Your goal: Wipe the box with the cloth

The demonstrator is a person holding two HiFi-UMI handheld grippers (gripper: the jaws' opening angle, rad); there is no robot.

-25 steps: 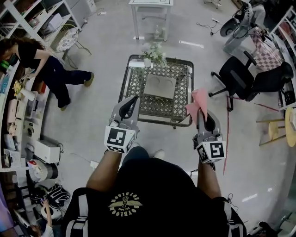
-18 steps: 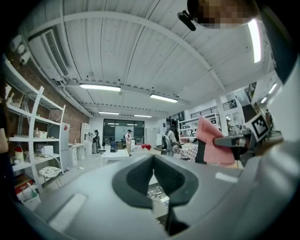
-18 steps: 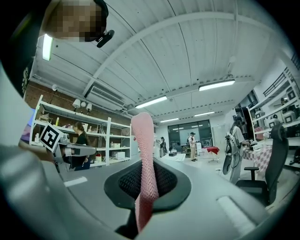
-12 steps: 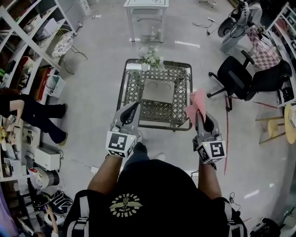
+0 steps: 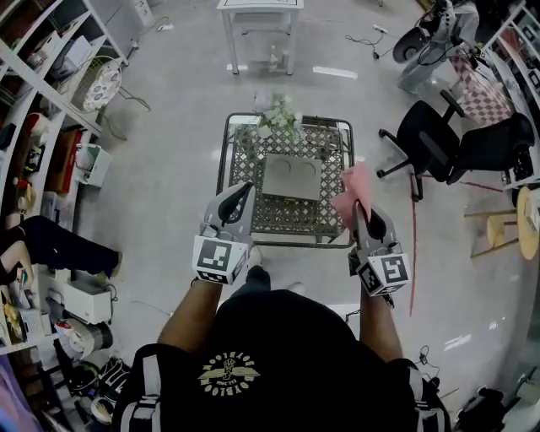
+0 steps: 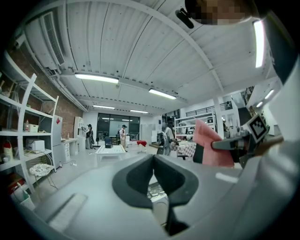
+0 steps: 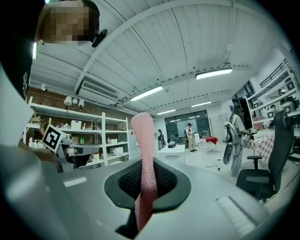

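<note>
A flat grey box (image 5: 293, 175) lies in the middle of a low metal lattice table (image 5: 240, 164) in the head view. My right gripper (image 5: 358, 205) is held up at the table's near right corner, shut on a pink cloth (image 5: 355, 189) that sticks up out of its jaws. In the right gripper view the cloth (image 7: 143, 150) stands upright between the shut jaws of that gripper (image 7: 142, 165). My left gripper (image 5: 242, 190) hovers over the table's near left edge. Its jaws meet with nothing between them in the left gripper view (image 6: 153, 161).
A bunch of white flowers (image 5: 278, 114) stands at the table's far edge. A black office chair (image 5: 439, 143) is to the right, a white table (image 5: 257, 17) beyond, shelves (image 5: 42, 84) along the left. A person's legs (image 5: 51, 245) show at the left.
The table with the box has drawn slightly nearer in the head view. Both grippers stay raised, the cloth still held. The person at the left has moved farther out of view.
</note>
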